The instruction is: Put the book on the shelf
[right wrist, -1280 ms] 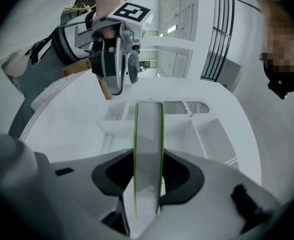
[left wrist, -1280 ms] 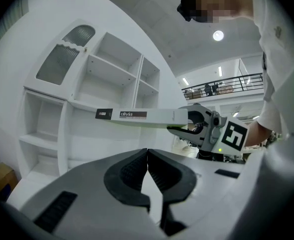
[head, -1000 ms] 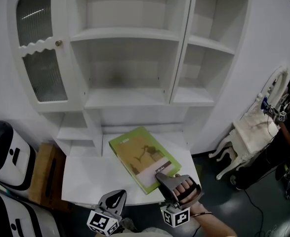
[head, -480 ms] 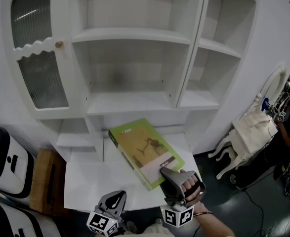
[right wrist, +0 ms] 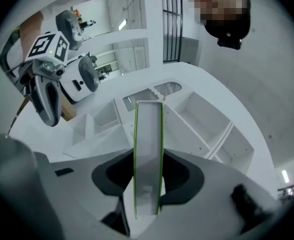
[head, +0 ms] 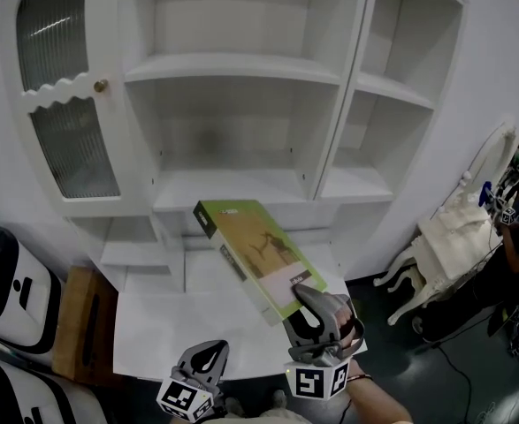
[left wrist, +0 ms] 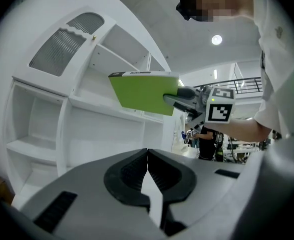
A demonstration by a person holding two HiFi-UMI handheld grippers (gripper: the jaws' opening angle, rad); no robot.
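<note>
Since a second ago the book (head: pixel 257 256) has come up off the table (head: pixel 153 316). It lay flat there, and now it is in the air, tipped up on one long edge.

Nearest to you, the left gripper (left wrist: pixel 147 170) is low at the table's front edge. Its jaws are together and nothing is between them, so it takes no part in this.

Just to its right, your right gripper (right wrist: pixel 147 184) is clamped on the book. The pads press on the two covers at the near short end, and the page edge stands upright between the jaws.

From this grip the book's long axis runs straight away from the jaws, up and toward the cabinet. The far end with the spine corner is the leading end, and the right hand is the only one near it.

Beyond it, the shelf (head: pixel 228 186) lies ahead of that far end and a little higher. In the head view the far corner is drawn over the shelf's front edge. It probably is still in front of the board and not over it, but the steep view does not settle this.
</note>
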